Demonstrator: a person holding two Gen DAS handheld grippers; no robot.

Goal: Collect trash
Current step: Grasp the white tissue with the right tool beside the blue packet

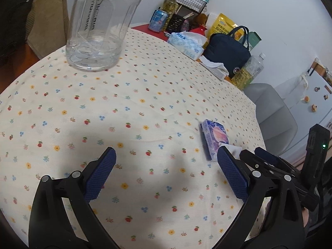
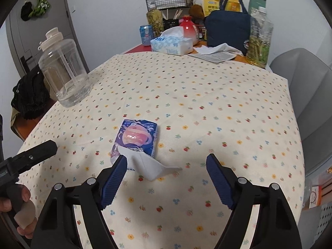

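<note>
A purple and blue snack wrapper (image 2: 136, 140) lies flat on the floral tablecloth (image 2: 207, 112), with a folded white paper (image 2: 150, 165) overlapping its near edge. My right gripper (image 2: 167, 161) is open and empty, just short of the paper, its left finger beside the wrapper's near corner. In the left wrist view the wrapper (image 1: 213, 138) lies to the right, with the white paper (image 1: 232, 149) at its near end. My left gripper (image 1: 166, 155) is open and empty over bare cloth, left of the wrapper. The right gripper's body (image 1: 269, 164) shows at the lower right.
A large clear water jug (image 2: 64, 72) stands at the left of the table. At the back are a tissue box (image 2: 172, 44), a navy bag (image 2: 227, 29), bottles (image 2: 259, 39), a can (image 2: 146, 34) and a crumpled white tissue (image 2: 217, 48). A grey chair (image 2: 307, 95) is at the right.
</note>
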